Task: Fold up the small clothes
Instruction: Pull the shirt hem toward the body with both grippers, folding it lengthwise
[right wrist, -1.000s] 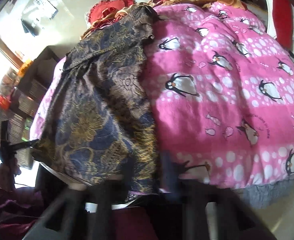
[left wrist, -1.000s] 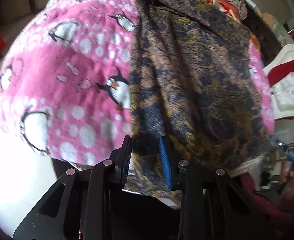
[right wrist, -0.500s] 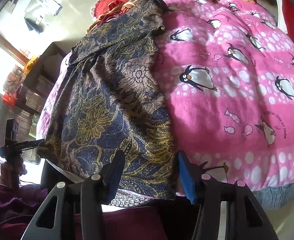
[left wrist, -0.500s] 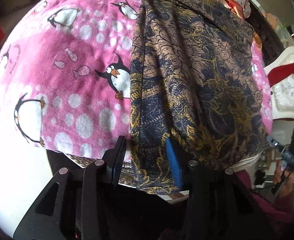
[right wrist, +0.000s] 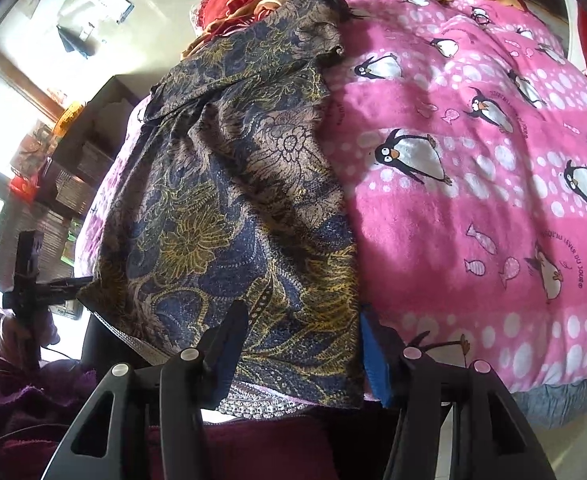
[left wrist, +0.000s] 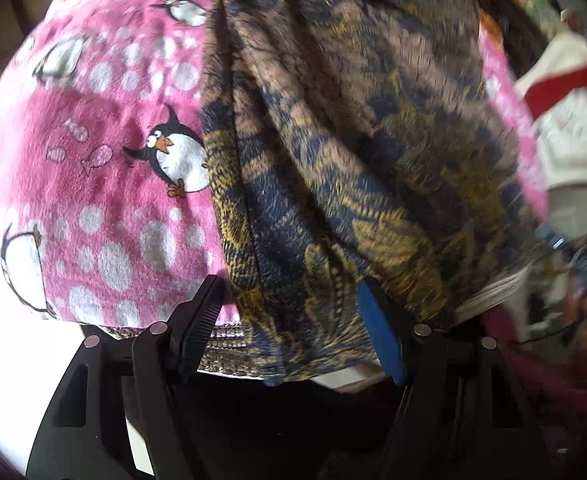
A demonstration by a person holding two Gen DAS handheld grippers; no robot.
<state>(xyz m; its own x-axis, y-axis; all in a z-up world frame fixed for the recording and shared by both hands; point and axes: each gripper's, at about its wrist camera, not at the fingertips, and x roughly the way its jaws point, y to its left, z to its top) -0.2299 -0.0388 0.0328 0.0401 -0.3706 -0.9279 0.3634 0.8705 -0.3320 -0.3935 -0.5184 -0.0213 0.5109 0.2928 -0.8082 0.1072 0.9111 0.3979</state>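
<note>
1 patterned garment (right wrist: pixel 237 200), lying along the left side of 1 pink penguin blanket (right wrist: pixel 473 208). 2 grippers: left (left wrist: pixel 289 328), right (right wrist: pixel 301 348). Red cushions (right wrist: pixel 237 4) at blanket's far edge, count unclear. Penguins in right view: roughly ten.

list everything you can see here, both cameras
garment: 1, navy and gold floral, spread lengthwise on the blanket, hem at the near edge
blanket: 1, pink with penguins, under the garment
cushions: red, count unclear, far end beyond the garment
shelves: dark, by the window on the left of the right view
left gripper: black, blue pad, jaws just opened, hem between them
right gripper: black, blue pad, open astride the hem
</note>
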